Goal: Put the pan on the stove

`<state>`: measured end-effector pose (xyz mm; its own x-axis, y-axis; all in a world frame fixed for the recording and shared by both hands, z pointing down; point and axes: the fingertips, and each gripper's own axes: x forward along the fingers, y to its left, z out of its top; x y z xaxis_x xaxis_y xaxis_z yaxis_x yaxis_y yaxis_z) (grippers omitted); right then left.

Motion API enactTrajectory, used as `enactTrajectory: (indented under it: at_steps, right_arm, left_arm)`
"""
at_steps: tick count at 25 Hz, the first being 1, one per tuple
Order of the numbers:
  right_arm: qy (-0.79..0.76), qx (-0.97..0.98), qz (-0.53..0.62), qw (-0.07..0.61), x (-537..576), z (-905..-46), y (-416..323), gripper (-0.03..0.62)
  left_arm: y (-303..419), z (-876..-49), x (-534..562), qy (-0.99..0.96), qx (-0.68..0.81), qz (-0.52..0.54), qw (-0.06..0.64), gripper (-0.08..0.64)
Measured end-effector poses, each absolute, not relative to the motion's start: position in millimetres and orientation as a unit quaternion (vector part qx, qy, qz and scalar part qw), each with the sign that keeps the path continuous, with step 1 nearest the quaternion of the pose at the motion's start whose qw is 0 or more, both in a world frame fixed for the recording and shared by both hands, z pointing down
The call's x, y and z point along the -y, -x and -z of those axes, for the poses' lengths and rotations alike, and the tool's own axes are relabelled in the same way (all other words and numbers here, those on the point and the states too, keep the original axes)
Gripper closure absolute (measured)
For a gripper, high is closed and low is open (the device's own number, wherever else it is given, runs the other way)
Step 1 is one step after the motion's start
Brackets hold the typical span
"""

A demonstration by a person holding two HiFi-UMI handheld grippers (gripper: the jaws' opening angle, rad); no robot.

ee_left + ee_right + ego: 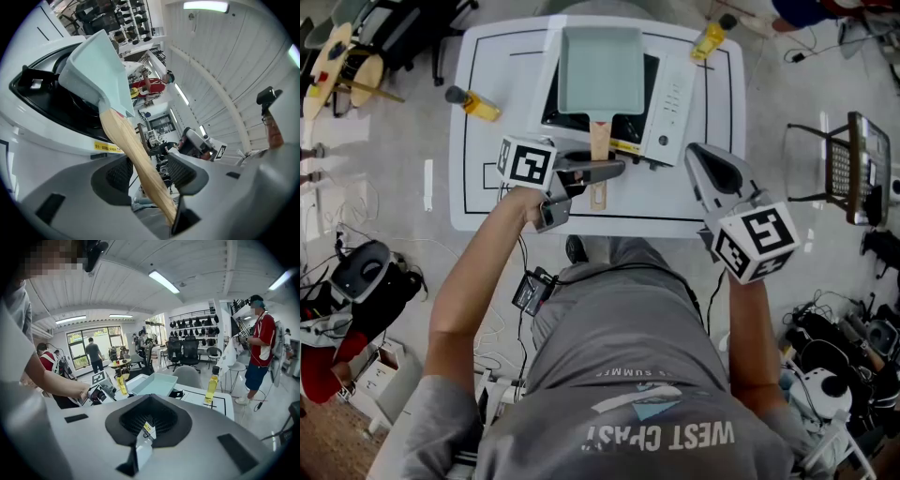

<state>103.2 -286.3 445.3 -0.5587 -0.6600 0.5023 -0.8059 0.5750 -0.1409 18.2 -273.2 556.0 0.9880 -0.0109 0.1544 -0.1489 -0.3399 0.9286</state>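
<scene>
The pan (598,67) sits on the stove (675,103) on the table (483,178). The left gripper's (152,176) fingers stand apart around its wooden handle (126,145); backing straight off would avoid nudging it. The right gripper's (146,425) fingers are closed and empty. The stove's yellow label (108,147) is unreadable; the person's shirt (656,412) reads "WEST COAST".

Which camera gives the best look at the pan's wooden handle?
The left gripper view: the wooden handle runs close-up between parted jaws. The head view shows it small from above, partly covered by the left gripper. The right gripper view shows only the pan, not its handle.
</scene>
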Motion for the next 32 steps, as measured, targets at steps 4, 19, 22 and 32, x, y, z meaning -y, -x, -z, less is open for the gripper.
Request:
enactTrajectory:
  at_steps: [4, 19, 22, 32]
  right_arm:
    - [-0.424, 0.865, -0.178, 0.201, 283, -443, -102, 0.58]
    - [-0.425, 0.868, -0.17, 0.195, 274, -431, -95, 0.58]
    - [-0.424, 0.87, -0.164, 0.192, 272, -425, -91, 0.58]
    - [-0.424, 0.875, -0.148, 0.181, 253, -399, -78, 0.58]
  left_arm:
    - [-13, -555, 273, -0.82, 0.054, -0.062, 0.566, 0.327]
    - [21, -546, 268, -0.828, 0.085, -0.072, 0.55, 0.307]
    - [40, -539, 266, -0.83, 0.101, -0.074, 0.544, 0.307]
    - [102, -456, 237, -0.889, 0.136, -0.087, 0.428, 0.307]
